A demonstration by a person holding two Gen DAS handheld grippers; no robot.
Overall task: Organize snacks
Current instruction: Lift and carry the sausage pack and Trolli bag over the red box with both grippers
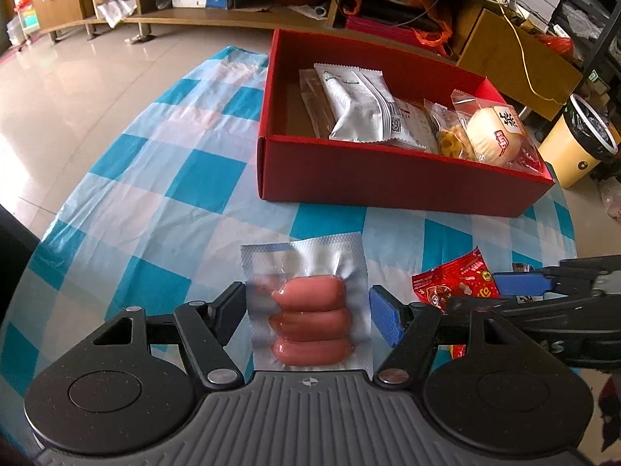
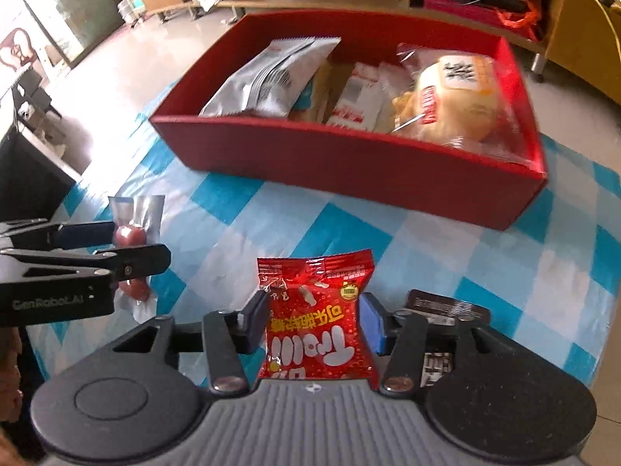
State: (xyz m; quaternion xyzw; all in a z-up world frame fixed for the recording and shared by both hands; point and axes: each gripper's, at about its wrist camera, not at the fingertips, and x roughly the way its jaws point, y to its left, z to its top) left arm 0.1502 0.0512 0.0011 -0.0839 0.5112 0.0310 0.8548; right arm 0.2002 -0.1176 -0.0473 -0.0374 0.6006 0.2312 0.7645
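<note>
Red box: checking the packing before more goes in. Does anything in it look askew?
Slightly. In the red box, the silver pouch lies slanted across flatter packets, and the wrapped bun pokes above the front wall. Nothing spilled or torn.

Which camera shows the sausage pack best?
The left wrist view: the sausage pack lies whole between the left gripper's fingers, three sausages clear under the film. In the right wrist view the same pack sits at the left edge, mostly hidden behind the left gripper.
</note>
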